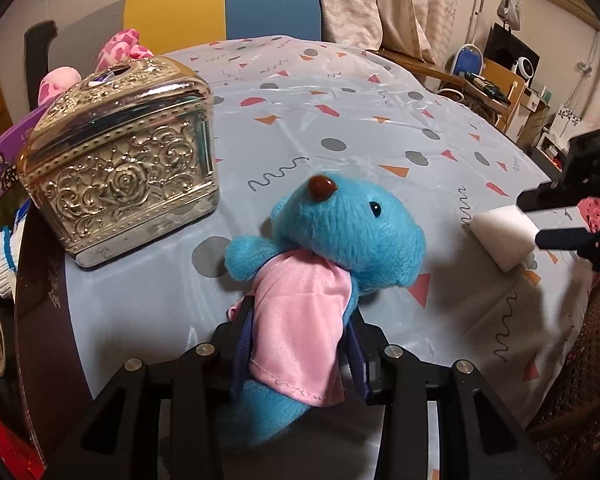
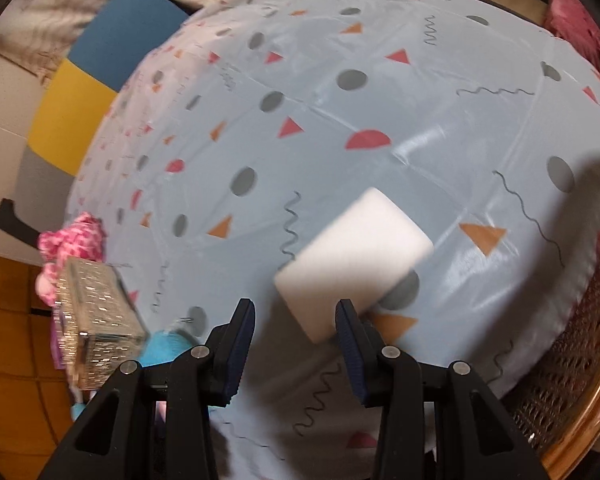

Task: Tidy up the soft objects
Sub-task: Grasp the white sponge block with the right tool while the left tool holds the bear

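While catalogued at this moment, with both hand-held grippers over the counter (image 2: 440, 92), covered in a pale blue patterned cloth:

Left hand-held gripper (image 1: 300, 344): clamped on blue plush bear (image 1: 340, 232) at the lower body, through its pink satin cape (image 1: 300, 320). Bear lying across the cloth, head pointed away from the camera, brown nose up. Noted as a secure mid-body hold, pads sunk into the stuffing.

Right hand-held gripper (image 2: 296, 332): parted fairly wide, not closed on anything. White foam sponge block (image 2: 352, 260) lying on the cloth, near end between the fingers, skewed and touching or nearly touching the right-side finger. In the left wrist view the same block (image 1: 504, 236) seen bracketed by the two dark fingers.

Embossed gold metal box (image 1: 120, 172): standing at the counter's left edge, near the bear but apart from it. Pink spotted plush (image 1: 120, 48) behind it.

Step in hand, judged: taking up the sponge block. Advised: centred over the block's width before closing, both pads square on opposite long faces; pushed a little farther along the block for a fuller bite; closed gently, foam compressing easily and liable to twist out of an off-centre pinch. Bear to be kept clear of the box meanwhile.
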A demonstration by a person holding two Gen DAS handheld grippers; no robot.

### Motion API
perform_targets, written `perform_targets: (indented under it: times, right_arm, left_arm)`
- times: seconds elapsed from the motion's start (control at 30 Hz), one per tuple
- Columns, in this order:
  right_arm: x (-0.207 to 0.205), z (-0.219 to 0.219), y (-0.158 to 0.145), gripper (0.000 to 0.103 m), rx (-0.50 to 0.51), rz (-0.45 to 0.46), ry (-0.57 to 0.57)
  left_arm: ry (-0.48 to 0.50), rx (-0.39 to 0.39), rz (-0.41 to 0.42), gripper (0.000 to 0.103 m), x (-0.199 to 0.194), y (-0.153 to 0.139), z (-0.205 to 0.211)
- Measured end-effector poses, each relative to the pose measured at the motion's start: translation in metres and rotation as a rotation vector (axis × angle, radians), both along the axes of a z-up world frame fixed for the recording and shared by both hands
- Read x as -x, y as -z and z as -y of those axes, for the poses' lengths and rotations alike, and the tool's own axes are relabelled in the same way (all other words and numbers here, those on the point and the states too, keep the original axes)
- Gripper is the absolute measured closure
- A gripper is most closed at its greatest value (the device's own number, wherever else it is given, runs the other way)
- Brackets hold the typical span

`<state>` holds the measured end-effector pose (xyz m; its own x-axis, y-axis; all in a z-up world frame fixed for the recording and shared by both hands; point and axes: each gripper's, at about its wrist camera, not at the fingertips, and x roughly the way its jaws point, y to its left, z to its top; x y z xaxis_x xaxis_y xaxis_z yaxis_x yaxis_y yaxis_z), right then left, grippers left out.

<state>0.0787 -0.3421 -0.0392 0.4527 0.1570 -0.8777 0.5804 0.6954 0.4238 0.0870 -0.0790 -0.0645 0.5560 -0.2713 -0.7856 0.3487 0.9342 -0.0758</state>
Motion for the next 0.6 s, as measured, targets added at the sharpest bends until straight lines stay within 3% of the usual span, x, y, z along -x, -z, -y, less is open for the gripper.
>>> perform_targets:
  times: [0.13, 0.2, 0.23, 0.37, 0.43, 0.6]
  right_arm:
    - [0.001, 0.0, 0.01, 0.057, 0.01, -0.034, 0.046]
    - [0.0, 0.0, 0.009, 0.032, 0.037, -0.026, 0.077]
    - [-0.001, 0.001, 0.01, 0.028, 0.048, -0.028, 0.09]
    - [-0.018, 0.008, 0.022, 0.027, 0.082, -0.061, 0.107]
    - [-0.033, 0.008, 0.025, 0.027, 0.104, -0.048, 0.07]
    - [-0.09, -0.021, 0.021, 0.027, 0.235, -0.006, -0.202]
  left_arm:
    - [0.004, 0.012, 0.009, 0.059, 0.004, 0.001, -0.006]
    - [0.003, 0.021, 0.008, 0.058, 0.004, 0.001, -0.007]
    - [0.003, 0.025, 0.007, 0.058, 0.004, 0.001, -0.008]
    - [0.006, 0.041, 0.008, 0.058, 0.005, 0.001, -0.012]
    - [0.009, 0.041, 0.009, 0.057, 0.006, 0.001, -0.012]
    - [0.007, 0.039, 0.012, 0.056, 0.007, 0.001, -0.01]
